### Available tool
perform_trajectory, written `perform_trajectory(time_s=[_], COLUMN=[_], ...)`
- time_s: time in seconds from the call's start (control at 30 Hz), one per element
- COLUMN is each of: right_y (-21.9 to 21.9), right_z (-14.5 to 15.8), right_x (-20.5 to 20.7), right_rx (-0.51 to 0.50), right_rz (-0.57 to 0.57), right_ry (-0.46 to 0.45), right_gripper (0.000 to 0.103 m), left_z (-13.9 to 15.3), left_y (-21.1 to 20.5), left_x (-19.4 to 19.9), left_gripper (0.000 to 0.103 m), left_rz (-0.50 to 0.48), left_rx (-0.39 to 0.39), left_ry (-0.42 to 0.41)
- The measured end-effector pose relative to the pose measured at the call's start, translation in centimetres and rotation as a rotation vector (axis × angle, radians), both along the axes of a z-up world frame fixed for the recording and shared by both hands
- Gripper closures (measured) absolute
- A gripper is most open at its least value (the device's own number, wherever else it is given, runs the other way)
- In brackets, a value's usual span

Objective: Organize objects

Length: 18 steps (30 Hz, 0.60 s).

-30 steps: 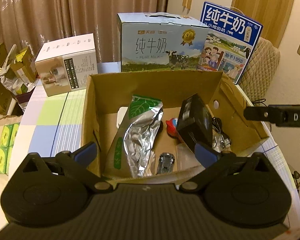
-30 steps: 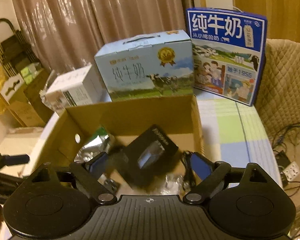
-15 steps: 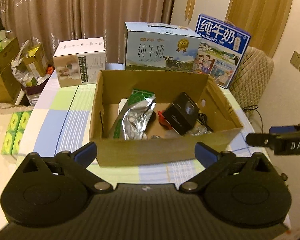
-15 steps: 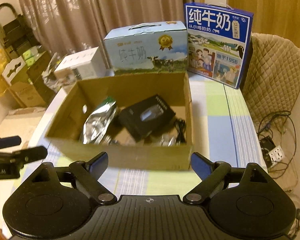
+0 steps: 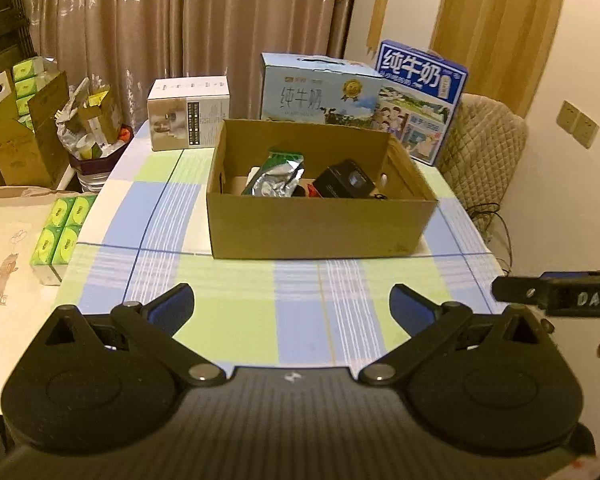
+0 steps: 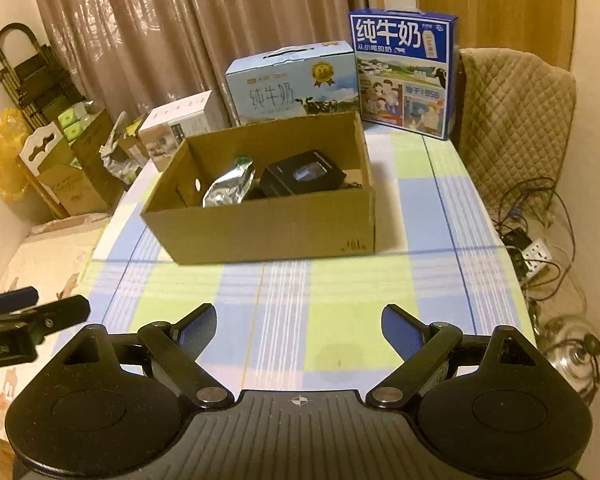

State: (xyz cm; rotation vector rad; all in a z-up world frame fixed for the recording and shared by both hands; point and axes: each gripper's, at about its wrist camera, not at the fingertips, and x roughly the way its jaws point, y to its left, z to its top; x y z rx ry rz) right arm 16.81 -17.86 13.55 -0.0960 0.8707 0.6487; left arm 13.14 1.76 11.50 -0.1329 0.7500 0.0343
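Note:
An open cardboard box (image 5: 320, 228) (image 6: 268, 232) stands in the middle of the checked tablecloth. Inside it lie a silver foil bag with a green top (image 5: 278, 178) (image 6: 230, 188), a black box (image 5: 346, 184) (image 6: 302, 178) and a small red item (image 5: 310, 189). My left gripper (image 5: 292, 304) is open and empty, well in front of the box above the cloth. My right gripper (image 6: 296, 322) is open and empty too, also in front of the box. Each gripper shows at the edge of the other's view.
Behind the box stand a white carton (image 5: 188, 114), a light blue milk carton (image 5: 318, 94) and a dark blue milk carton (image 5: 420, 100). A quilted chair (image 6: 512, 120) is at the right, cables and a power strip (image 6: 536, 250) below it. Cluttered boxes (image 5: 24, 132) are at the left.
Both grippers have pulled back and away from the box, which was right under them a second ago. The black box now lies inside the cardboard box.

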Motion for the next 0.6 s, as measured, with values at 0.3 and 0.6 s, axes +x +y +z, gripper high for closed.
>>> perform_trajectory(time_s=[0.3, 0.6], right_y=[-2.5, -3.5], right_z=[-0.4, -0.4], right_x=[-4.4, -5.3], right_rx=[-0.006, 0.003], right_rz=[-0.011, -0.02], right_ry=[-0.024, -0.027], right_gripper=[0.016, 0.016], left_z=[0.2, -0.3], left_y=[-1.9, -2.2], left_x=[-4.8, -5.9], left_gripper=[0.001, 0.001], left_rz=[-0.021, -0.006], left_rx=[0.019, 0.021], left_ry=[0.005, 0.014])
